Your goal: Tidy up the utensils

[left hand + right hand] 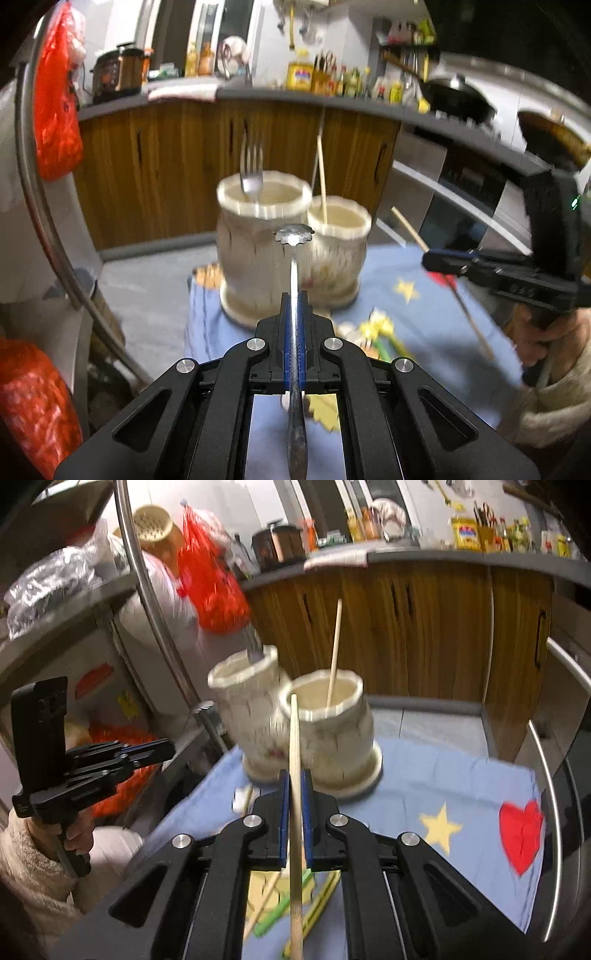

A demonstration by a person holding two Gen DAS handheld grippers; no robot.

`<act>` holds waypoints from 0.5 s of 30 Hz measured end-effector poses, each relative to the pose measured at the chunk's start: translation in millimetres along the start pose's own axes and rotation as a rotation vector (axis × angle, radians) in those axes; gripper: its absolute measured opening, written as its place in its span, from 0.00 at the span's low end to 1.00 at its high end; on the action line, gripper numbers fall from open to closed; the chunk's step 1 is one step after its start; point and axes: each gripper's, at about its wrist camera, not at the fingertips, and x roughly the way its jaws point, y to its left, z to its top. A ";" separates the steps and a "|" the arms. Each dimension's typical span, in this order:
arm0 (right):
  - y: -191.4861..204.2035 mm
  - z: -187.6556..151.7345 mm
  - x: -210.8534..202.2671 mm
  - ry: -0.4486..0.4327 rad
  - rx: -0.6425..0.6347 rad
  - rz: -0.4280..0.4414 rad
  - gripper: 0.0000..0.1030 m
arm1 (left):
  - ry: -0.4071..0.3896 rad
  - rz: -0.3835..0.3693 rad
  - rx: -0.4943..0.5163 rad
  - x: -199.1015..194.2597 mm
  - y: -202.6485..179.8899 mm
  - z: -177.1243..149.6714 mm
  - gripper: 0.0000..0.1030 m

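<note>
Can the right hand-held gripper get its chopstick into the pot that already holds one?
Probably yes. The right hand-held gripper is shut on a chopstick aimed towards that pot. Its mouth is open, with only one chopstick leaning at the far side, and nothing lies between.

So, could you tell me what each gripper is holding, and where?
Left gripper clamps a metal utensil mid-handle; right gripper clamps a wooden chopstick along its middle.

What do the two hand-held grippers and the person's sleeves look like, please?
Both the left hand-held gripper and the right hand-held gripper are matte black linkages with silver pivot bolts and blue finger pads. The sleeves are fuzzy cream fabric. No cables show.
</note>
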 end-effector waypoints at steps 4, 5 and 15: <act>-3.6 31.0 1.3 -0.086 0.019 -0.005 0.06 | -0.089 0.007 -0.007 -6.1 1.8 33.5 0.03; -4.8 36.2 0.7 -0.101 0.026 -0.004 0.06 | -0.105 0.007 -0.006 -6.0 3.2 40.0 0.03; -11.8 96.4 12.6 -0.359 0.052 -0.020 0.06 | -0.282 -0.006 -0.067 14.7 20.9 107.0 0.03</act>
